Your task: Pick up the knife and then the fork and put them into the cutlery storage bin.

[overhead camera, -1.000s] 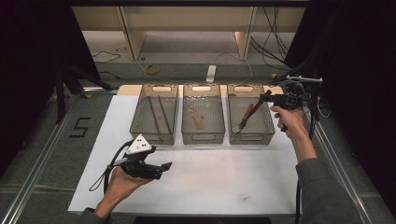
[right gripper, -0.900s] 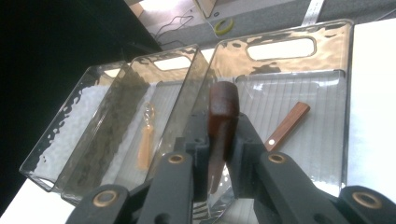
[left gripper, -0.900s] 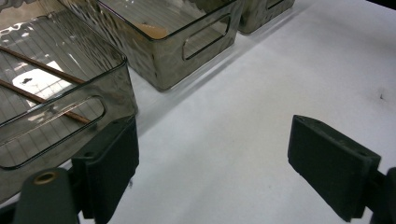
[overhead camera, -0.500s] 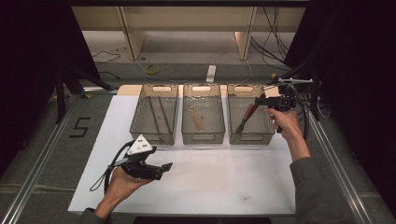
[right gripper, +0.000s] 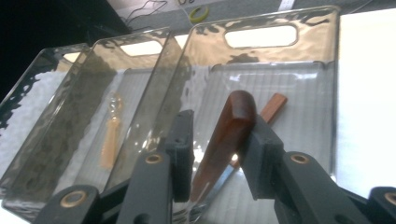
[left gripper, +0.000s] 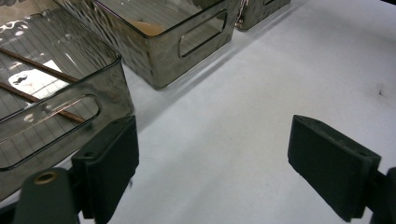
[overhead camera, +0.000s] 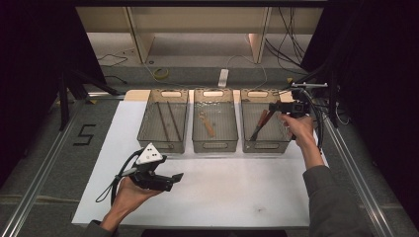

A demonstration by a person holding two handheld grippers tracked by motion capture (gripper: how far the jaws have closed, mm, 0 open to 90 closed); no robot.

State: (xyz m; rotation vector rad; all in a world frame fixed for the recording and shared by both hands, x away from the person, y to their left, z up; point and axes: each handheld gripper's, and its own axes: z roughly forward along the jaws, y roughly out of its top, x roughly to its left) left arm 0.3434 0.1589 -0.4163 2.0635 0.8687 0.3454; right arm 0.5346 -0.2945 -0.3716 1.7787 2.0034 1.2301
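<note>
Right gripper view: the right gripper [right gripper: 215, 154] is hovering over the right bin [right gripper: 327, 56], jaws apart w/ a brown-handled knife [right gripper: 224, 140] standing between them. They've just been opening; the left pad is sitting clear of the handle, the right pad is looking v. close to it, can't tell if touching. The knife is resting inside that bin, handle tilted up toward the camera, and a second brown handle [right gripper: 273, 106] is poking out just behind it. In the middle bin [right gripper: 140, 74] a pale wooden utensil [right gripper: 111, 137] is lying on the floor.

High view: the right gripper [overhead camera: 276, 107] is hanging at the right bin's [overhead camera: 264, 146] far right edge, the person's hand [overhead camera: 299, 127] wrapping its body. The left gripper [overhead camera: 174, 178] is resting low over the white mat [overhead camera: 222, 197], well apart from the bins. The left bin [overhead camera: 163, 145] is holding two thin dark sticks [overhead camera: 168, 123].

Left gripper view: the left gripper [left gripper: 210, 163] is sitting wide open, nothing between the jaws, bare mat underneath.
</note>
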